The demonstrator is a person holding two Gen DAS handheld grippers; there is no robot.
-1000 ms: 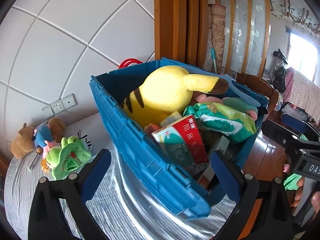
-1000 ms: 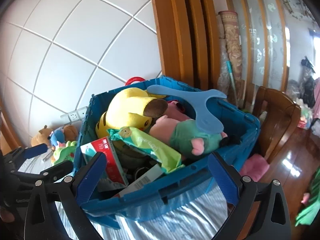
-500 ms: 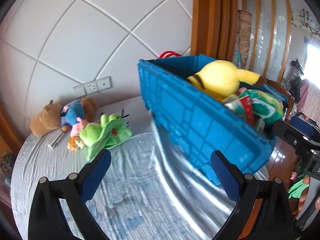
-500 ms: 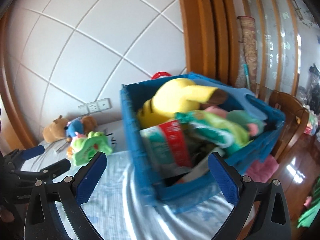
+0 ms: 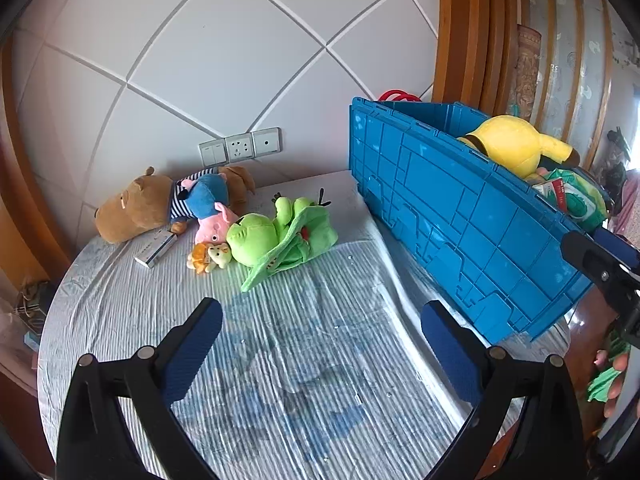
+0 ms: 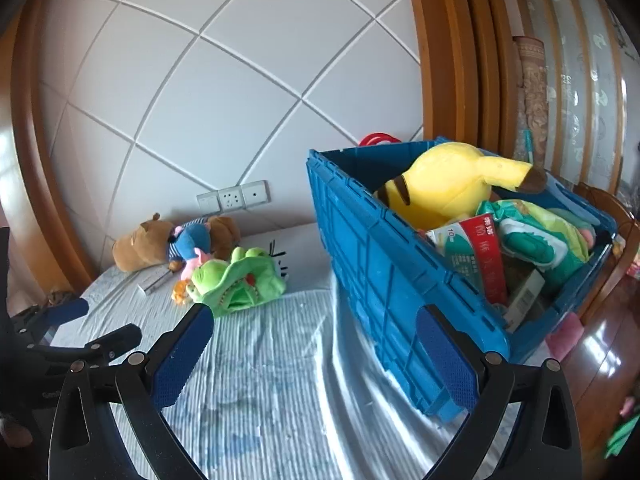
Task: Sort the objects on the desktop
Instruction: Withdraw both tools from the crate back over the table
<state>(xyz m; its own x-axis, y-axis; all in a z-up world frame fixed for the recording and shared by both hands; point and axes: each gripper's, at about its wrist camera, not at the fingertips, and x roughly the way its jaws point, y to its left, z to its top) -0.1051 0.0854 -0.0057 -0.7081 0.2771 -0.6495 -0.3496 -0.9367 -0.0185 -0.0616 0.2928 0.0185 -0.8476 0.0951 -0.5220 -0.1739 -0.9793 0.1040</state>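
Note:
A blue crate [image 5: 460,216] [image 6: 384,272] stands on the right of the table, full of things: a yellow plush [image 6: 444,184], a red-and-white box [image 6: 480,256], a green packet [image 6: 536,236]. On the table near the wall lie a green frog plush [image 5: 280,236] [image 6: 236,280], a brown bear plush [image 5: 136,204] [image 6: 140,244], a blue-and-pink plush [image 5: 208,204], a small orange toy [image 5: 208,258] and a small white box [image 5: 156,248]. My left gripper [image 5: 320,344] is open and empty over the cloth. My right gripper [image 6: 316,356] is open and empty beside the crate.
The table [image 5: 280,360] is round with a striped pale cloth. A white panelled wall with sockets [image 5: 240,148] is behind it. A wooden frame and a chair [image 6: 608,208] stand at the right, with the floor below the table edge.
Both views have swung left away from the crate. The toys by the wall have come further into view. Both grippers stay open and empty.

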